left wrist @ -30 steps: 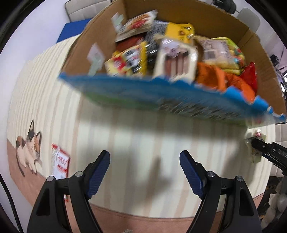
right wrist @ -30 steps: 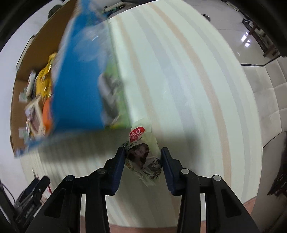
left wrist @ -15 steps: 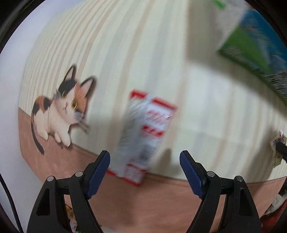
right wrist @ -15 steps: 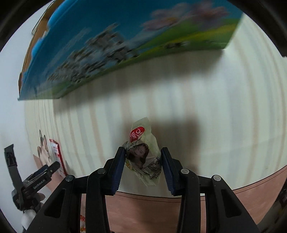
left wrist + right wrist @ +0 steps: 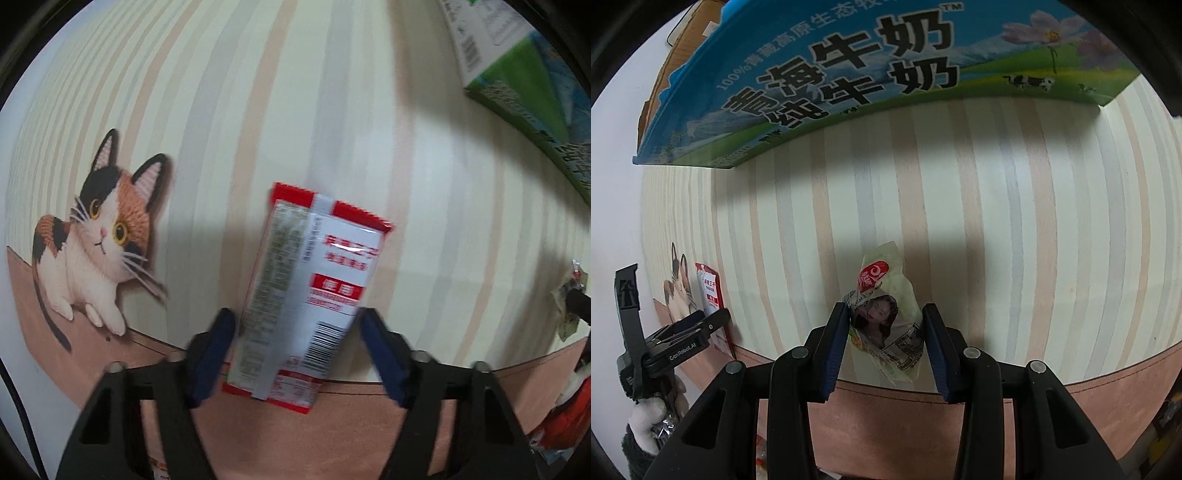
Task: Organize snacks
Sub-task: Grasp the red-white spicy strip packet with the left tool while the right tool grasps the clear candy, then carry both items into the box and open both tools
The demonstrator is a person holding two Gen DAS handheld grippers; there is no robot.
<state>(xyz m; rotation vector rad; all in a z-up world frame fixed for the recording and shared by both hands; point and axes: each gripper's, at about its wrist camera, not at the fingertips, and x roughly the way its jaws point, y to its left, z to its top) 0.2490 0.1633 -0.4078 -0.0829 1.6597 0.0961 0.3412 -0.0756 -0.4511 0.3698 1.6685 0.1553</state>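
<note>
Closing left gripper [image 5: 295, 354] jaws round red-white packet [image 5: 310, 295], right gripper [image 5: 884, 343] clamped on pale snack pouch [image 5: 886, 317].

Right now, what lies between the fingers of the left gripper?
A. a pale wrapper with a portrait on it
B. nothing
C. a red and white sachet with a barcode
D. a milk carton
C: in the left wrist view the red and white sachet, barcode visible, sits between the blue fingers of the left gripper.
</note>
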